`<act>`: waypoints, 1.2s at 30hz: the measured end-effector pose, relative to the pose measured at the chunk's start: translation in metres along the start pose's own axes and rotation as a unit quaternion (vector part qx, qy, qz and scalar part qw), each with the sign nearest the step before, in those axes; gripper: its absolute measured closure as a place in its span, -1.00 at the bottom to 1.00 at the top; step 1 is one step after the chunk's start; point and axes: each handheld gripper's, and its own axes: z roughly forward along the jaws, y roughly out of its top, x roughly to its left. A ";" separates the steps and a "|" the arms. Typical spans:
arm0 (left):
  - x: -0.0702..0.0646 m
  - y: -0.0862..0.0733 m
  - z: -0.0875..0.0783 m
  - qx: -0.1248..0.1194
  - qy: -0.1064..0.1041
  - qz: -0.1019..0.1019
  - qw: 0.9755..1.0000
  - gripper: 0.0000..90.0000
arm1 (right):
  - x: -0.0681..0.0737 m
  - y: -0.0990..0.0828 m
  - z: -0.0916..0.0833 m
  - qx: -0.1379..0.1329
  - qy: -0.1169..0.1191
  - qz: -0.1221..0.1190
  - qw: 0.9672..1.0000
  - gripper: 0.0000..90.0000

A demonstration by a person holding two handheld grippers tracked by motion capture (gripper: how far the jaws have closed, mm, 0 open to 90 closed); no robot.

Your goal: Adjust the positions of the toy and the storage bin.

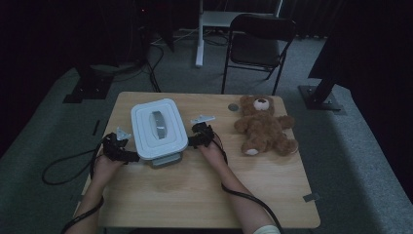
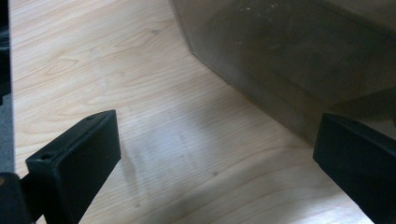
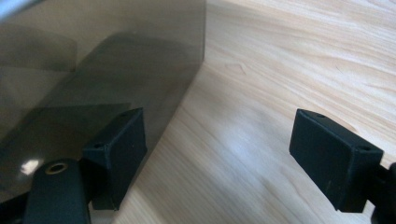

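okay, here i am with both claws down at the table (image 1: pixel 160 195), one on each side of the lidded storage box (image 1: pixel 158 127). the box sits on the near-left part of the wooden top, its long axis running away from me toward the far edge, lid on, grey handle (image 1: pixel 158 124) lying along that same line.

my left gripper (image 1: pixel 127 156) is at the box's near-left corner, and in the left gripper view the smoky wall of the box (image 2: pixel 289 60) rises just ahead and to the right. jaws stand wide apart, bare wood between them, nothing clamped.

my right gripper (image 1: pixel 194 140) is at the box's right long side, close to the near end. in the right gripper view the wall (image 3: pixel 93 84) stands on the left, with one pad (image 3: pixel 119 149) right against it or just beside it, i can't tell which, and the other pad (image 3: pixel 334 156) out over bare table. wide apart too, gripping nothing.

so the box lies inward from each claw, between the two, and both are about equally near. i'd judge the coming move is on the sides or lid edge, each hand working its own flank.

the teddy bear (image 1: pixel 263 126) lies well off to the right, out of the way.
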 end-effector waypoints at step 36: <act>-0.047 0.016 0.004 -0.022 -0.049 0.022 0.998 -0.97 | -0.042 -0.032 -0.048 0.001 0.014 0.007 1.000 -0.68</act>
